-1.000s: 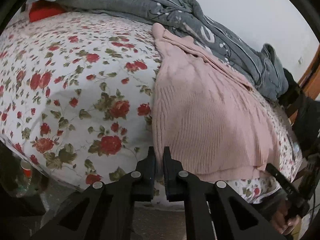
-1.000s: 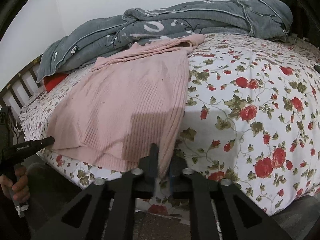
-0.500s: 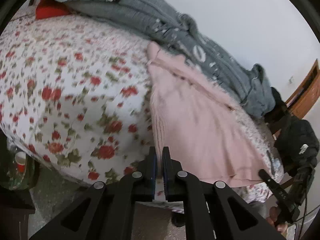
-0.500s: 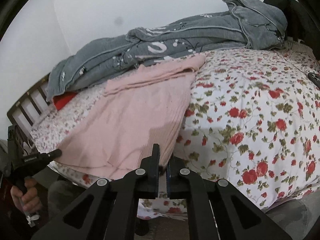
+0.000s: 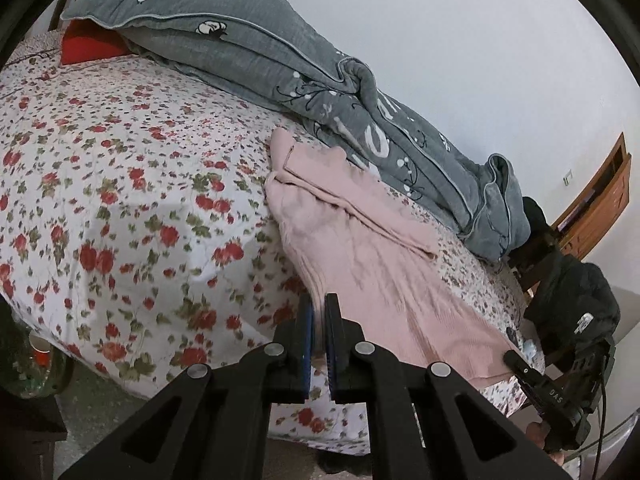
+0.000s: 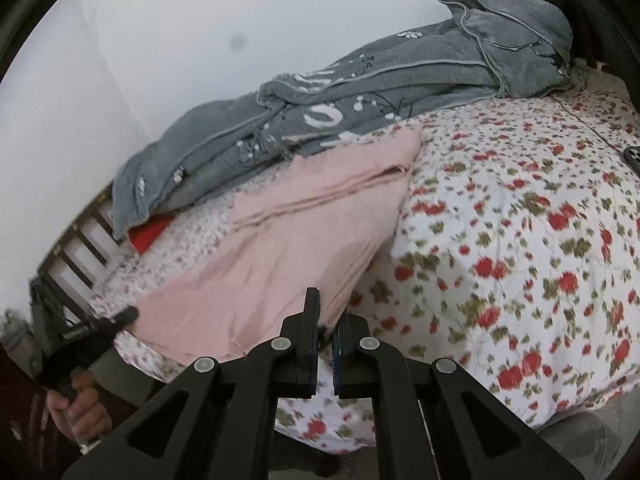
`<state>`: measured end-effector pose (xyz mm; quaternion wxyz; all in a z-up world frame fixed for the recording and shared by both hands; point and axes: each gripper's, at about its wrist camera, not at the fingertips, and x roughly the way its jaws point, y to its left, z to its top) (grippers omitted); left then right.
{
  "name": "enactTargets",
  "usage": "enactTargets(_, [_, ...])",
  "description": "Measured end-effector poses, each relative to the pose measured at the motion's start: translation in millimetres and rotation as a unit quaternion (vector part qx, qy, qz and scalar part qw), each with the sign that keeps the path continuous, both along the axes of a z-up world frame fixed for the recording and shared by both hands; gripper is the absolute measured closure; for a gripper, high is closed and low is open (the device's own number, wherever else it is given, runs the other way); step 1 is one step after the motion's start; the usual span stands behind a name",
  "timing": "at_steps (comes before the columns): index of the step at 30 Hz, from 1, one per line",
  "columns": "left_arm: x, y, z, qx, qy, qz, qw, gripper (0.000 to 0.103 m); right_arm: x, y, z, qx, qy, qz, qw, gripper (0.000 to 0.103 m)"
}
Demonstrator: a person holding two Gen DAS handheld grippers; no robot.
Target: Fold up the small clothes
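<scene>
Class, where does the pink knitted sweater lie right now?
In both wrist views the pink knitted sweater lies on the floral bedsheet, its far end against the grey quilt.

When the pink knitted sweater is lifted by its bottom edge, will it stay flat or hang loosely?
The pink sweater is probably floppy: between the left gripper and right gripper, each pinching a hem corner, the fabric sags. It looks soft and light, creasing near the grey quilt. The ribbed knit may stretch somewhat.

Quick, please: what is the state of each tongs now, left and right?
Left tongs: closed on the pink sweater hem.
Right tongs: closed on the same sweater's hem.
</scene>
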<state>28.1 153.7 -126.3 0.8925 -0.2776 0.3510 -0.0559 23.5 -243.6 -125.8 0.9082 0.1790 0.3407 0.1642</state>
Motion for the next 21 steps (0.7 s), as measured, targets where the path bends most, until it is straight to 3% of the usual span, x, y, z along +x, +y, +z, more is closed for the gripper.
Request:
enactTargets(12, [59.6,15.8,35.9,-0.052,0.005,0.01,0.9986,0.096,62.1,-6.6,50.6,0.07,-0.017,0.017,0.997,0.098])
enactTargets(21, [124.0,8.3,62.5,0.013,-0.014,0.029,0.9994,0.096,125.6,0.3,77.2,0.065,-0.041,0.024,0.997,0.098])
